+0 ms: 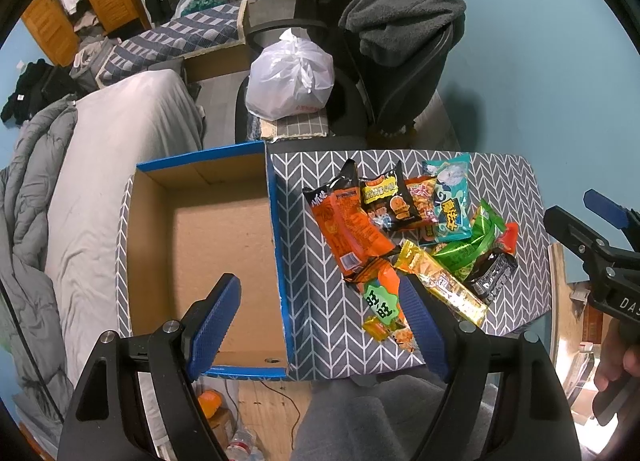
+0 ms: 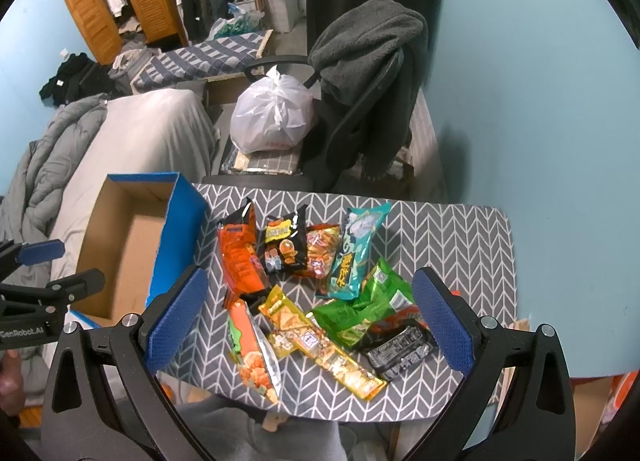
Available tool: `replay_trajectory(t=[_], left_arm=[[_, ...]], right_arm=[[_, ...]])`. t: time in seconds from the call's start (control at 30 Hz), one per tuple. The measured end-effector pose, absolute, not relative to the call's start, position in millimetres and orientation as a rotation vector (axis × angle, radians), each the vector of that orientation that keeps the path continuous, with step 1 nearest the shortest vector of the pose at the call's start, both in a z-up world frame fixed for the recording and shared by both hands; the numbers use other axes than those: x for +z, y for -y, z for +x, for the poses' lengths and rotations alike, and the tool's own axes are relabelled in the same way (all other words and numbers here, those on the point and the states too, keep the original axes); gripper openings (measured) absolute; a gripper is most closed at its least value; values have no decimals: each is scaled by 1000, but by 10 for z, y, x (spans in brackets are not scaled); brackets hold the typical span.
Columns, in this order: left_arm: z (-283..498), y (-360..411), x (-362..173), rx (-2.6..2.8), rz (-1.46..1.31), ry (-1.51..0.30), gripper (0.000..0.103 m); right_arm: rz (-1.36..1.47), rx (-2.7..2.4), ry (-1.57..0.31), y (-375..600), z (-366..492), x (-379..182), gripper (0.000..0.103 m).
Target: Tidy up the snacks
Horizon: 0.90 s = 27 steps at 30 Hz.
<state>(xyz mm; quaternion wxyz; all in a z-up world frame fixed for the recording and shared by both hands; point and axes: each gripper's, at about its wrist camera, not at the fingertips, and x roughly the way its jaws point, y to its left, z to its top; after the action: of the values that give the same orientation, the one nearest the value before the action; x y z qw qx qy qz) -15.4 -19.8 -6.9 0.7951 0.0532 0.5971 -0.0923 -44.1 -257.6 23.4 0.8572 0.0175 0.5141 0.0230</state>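
Several snack packets lie in a pile on the chevron-cloth table (image 1: 320, 301) (image 2: 460, 229): a long orange packet (image 1: 348, 229) (image 2: 238, 257), a black one (image 1: 390, 201) (image 2: 282, 245), a teal one (image 1: 450, 197) (image 2: 354, 249), a green one (image 1: 472, 245) (image 2: 360, 313), a yellow bar (image 1: 444, 285) (image 2: 328, 353), a dark bar (image 1: 492, 273) (image 2: 400, 349). An empty cardboard box with a blue rim (image 1: 224, 245) (image 2: 128, 253) stands left of them. My left gripper (image 1: 320, 321) is open above the box's right wall. My right gripper (image 2: 308, 325) is open above the pile.
An office chair draped with a grey blanket (image 1: 400, 33) (image 2: 368, 61) and a white plastic bag (image 1: 290, 77) (image 2: 272, 117) stand behind the table. A bed with grey bedding (image 1: 100, 165) lies left of the box. The blue wall is on the right.
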Motion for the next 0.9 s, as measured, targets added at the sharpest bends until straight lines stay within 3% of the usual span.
replay_trajectory(t=[0.3, 0.9], left_arm=[[-148, 243, -186, -195, 116, -1319, 82], [-162, 493, -969, -182, 104, -1493, 82]], right_arm=[[19, 72, -1105, 2620, -457, 88, 101], [-93, 212, -1181, 2956, -488, -477, 101]])
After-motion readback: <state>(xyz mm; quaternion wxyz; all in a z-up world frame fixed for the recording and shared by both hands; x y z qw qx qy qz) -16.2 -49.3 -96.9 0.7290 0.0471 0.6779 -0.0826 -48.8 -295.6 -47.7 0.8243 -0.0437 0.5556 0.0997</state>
